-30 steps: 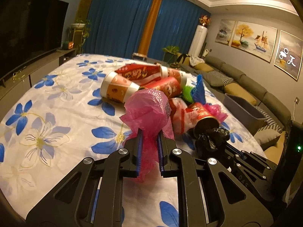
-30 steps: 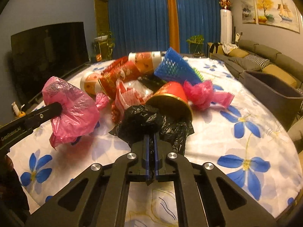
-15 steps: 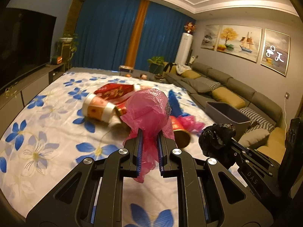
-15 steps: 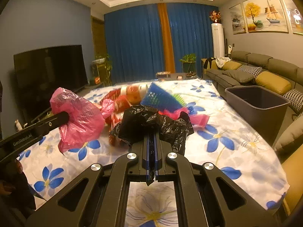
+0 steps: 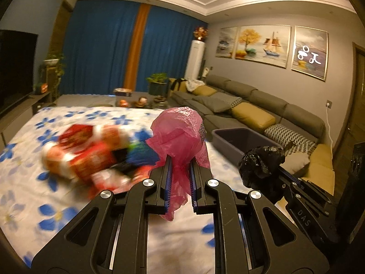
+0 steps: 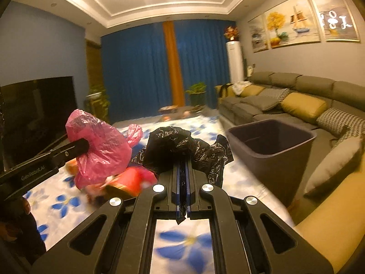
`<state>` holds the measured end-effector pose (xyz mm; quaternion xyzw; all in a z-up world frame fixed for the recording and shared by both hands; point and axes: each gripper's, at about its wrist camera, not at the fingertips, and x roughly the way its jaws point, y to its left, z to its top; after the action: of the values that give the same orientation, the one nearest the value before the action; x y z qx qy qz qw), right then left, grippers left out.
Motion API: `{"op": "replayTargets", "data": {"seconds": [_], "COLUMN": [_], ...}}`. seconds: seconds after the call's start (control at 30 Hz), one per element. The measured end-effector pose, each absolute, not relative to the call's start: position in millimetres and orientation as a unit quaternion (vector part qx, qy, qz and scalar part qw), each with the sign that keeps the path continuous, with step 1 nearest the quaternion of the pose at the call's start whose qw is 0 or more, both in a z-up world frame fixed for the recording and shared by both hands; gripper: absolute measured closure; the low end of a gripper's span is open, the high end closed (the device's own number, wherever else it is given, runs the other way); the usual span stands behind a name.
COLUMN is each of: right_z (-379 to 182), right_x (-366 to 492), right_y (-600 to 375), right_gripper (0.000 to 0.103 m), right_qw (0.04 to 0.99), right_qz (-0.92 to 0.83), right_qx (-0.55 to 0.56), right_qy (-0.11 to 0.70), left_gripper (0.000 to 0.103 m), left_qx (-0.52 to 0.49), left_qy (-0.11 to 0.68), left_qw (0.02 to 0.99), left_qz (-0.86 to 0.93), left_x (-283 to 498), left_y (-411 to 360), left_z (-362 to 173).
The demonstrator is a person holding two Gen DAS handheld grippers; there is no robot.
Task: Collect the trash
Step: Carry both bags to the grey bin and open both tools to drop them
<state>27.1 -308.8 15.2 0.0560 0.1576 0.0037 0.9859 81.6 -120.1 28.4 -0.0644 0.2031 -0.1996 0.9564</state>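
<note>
- Two tools in view: the left tool (image 5: 180,159) nearly closed on one crumpled pink plastic bag (image 5: 180,134); the right tool (image 6: 181,166) clamped tight on one crumpled black plastic bag (image 6: 180,146).
- One dark grey plastic bin (image 6: 271,146) beside the flowered counter (image 6: 184,239), contents unclear.
- Blurred red-and-white cartons (image 5: 86,157) heaped on the counter, under the raised bags.
</note>
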Motion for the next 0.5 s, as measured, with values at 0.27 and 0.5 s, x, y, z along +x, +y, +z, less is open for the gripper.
{"op": "replayTargets", "data": {"seconds": [0.27, 0.5], "right_z": [32.5, 32.6], "right_x": [70.9, 107.0], "right_y": [-380.5, -434.9], "right_gripper": [0.098, 0.098], "right_qw": [0.986, 0.983], "right_qz": [-0.075, -0.106], "right_qx": [0.059, 0.076], "right_qy": [0.134, 0.131], "left_gripper": [0.09, 0.09], "left_qx": [-0.047, -0.047], "left_qy": [0.19, 0.207], "left_qw": [0.945, 0.933], "left_qz": [-0.264, -0.292], "left_x": [136.1, 191.5], "left_y": [-213.5, -275.7], "left_z": [44.0, 34.1]}}
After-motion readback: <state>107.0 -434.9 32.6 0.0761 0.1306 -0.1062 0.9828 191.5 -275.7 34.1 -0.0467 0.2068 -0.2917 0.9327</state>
